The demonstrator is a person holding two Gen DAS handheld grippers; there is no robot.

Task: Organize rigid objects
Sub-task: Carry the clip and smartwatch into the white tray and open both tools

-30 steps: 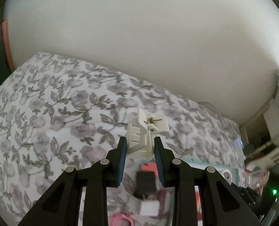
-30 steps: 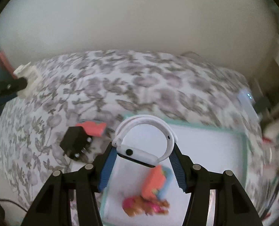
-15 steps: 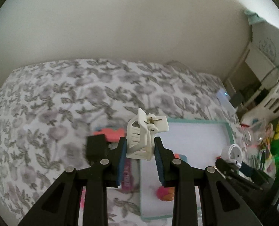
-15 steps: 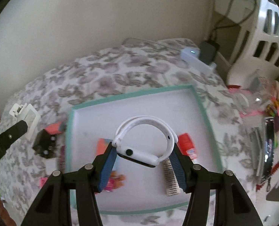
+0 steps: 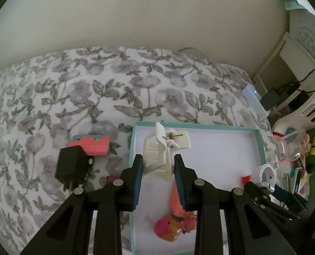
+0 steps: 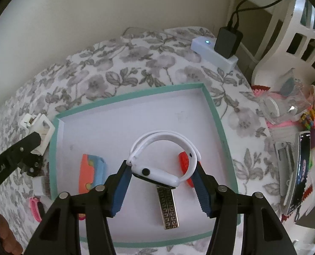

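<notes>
Left gripper (image 5: 158, 175) pinching white clip (image 5: 164, 152), right gripper (image 6: 161, 183) pinching white watch (image 6: 163, 159), over teal-rimmed tray (image 6: 218, 119), black charger (image 5: 72, 166) beside

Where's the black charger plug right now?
In the left wrist view, the black plug lies on the floral bedspread, left of the teal tray, touching a pink block.
</notes>
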